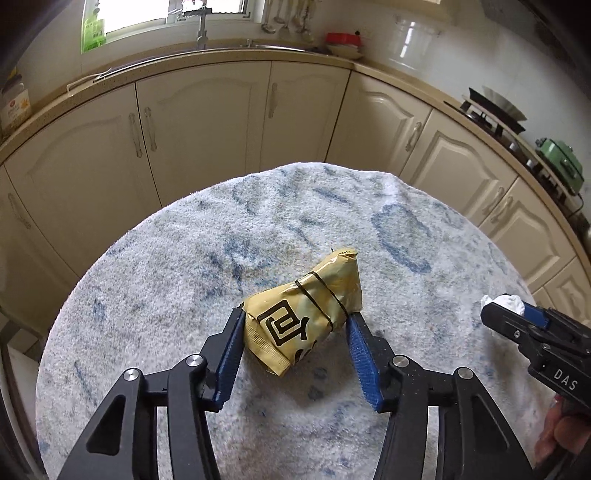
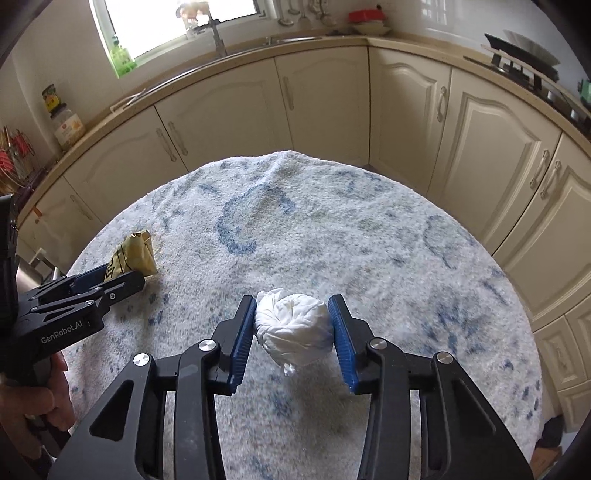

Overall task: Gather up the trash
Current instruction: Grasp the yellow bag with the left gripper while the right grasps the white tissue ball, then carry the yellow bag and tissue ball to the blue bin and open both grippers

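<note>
A crumpled yellow wrapper (image 1: 306, 314) with black print lies on the towel-covered round table (image 1: 184, 258). My left gripper (image 1: 295, 319) straddles it, both blue pads touching its sides. The wrapper (image 2: 135, 253) and left gripper (image 2: 110, 278) also show at the left of the right wrist view. A white crumpled tissue ball (image 2: 293, 326) sits between the blue pads of my right gripper (image 2: 291, 306), which presses on both its sides. The right gripper (image 1: 511, 312) with the tissue (image 1: 506, 301) shows at the right of the left wrist view.
The table wears a white towel with blue marks (image 2: 332, 229). Cream kitchen cabinets (image 1: 207, 118) curve behind it, under a counter with a sink tap (image 1: 201, 29), a stove with a pan (image 1: 495, 107) and a jar (image 2: 64, 123).
</note>
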`<state>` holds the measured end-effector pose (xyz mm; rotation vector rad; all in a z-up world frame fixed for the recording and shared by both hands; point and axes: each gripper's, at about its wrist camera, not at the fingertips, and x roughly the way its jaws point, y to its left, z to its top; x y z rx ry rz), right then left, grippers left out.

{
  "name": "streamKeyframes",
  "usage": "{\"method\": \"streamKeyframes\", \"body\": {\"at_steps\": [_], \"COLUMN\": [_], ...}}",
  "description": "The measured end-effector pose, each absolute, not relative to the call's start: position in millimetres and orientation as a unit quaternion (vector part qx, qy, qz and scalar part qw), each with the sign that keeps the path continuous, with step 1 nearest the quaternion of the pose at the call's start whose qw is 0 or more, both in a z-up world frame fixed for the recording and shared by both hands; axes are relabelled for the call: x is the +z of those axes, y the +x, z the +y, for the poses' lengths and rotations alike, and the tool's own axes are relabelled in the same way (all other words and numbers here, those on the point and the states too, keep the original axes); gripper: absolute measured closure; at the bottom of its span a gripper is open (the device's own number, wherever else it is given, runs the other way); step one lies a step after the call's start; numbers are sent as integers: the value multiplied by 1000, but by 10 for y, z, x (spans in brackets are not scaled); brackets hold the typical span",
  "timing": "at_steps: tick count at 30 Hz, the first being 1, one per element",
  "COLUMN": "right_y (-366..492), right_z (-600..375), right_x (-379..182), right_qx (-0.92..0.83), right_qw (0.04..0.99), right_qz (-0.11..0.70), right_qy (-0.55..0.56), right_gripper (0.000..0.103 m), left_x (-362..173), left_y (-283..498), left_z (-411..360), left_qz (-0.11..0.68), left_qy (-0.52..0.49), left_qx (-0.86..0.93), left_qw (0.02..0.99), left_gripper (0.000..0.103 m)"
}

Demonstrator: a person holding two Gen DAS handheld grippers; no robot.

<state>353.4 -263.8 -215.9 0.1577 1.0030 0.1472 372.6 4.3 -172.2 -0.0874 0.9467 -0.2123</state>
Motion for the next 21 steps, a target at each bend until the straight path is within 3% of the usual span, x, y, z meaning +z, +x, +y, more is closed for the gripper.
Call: {"method": "streamKeyframes", "body": {"at_steps": [21], "right_y": [2594], "right_z": [-3503], "right_x": [-1366], "right_qx": [17], "right_qw": [910], "right_qz": [397], "right_qy": [122], "right_gripper": [62], "left_x": [-702], "left_y": [2591], "left_z": [-745], "left_qz": [368], "left_qy": [6], "left_qx": [-207], "left_qw": [906], "left_gripper": [53]}}
